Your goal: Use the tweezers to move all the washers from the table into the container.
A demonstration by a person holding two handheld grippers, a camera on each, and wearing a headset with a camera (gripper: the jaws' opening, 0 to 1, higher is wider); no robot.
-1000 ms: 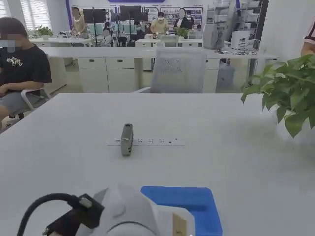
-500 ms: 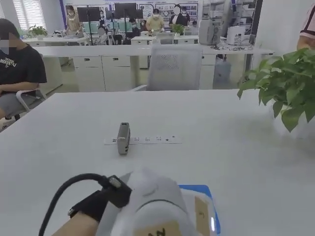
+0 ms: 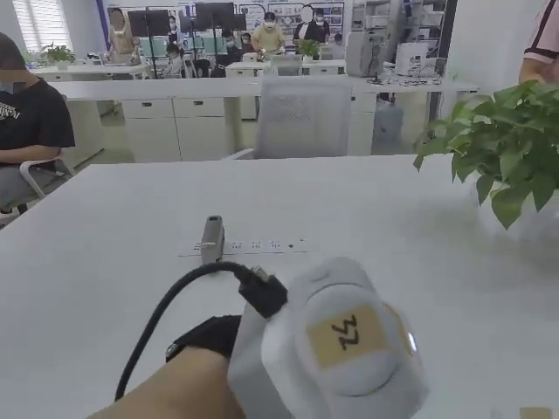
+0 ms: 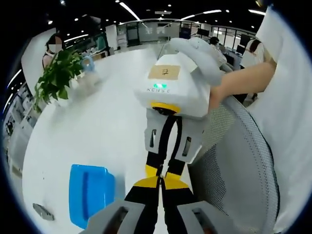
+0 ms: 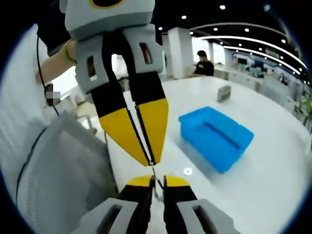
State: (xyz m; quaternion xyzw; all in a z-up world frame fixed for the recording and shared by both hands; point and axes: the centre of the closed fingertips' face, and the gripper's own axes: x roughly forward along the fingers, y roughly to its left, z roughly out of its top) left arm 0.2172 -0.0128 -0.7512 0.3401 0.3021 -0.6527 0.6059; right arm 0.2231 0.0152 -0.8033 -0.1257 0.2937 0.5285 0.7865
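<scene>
Left tool (image 4: 159, 181) and right tool (image 5: 154, 182) meet tip to tip over the table (image 5: 278, 190) edge, both closed. The right pinches thin tweezers (image 5: 156, 187) (barely visible). One washer (image 5: 187, 171) lies near the blue container (image 5: 217, 135).

Gripper views face-to-face — sharing blue container (image 4: 90, 194).

**Your white table and what lies on it**
Ahead and to the right of your right gripper (image 5: 157, 179), the white table (image 5: 234, 195) carries a blue container (image 5: 217, 136). One washer (image 5: 187, 171) lies on the bare top near the jaw tips, between them and the container. Beyond the container, a grey adapter (image 5: 224, 92) stands on a white power strip (image 3: 253, 247). A leafy plant (image 3: 498, 157) sits well apart, further right.
</scene>
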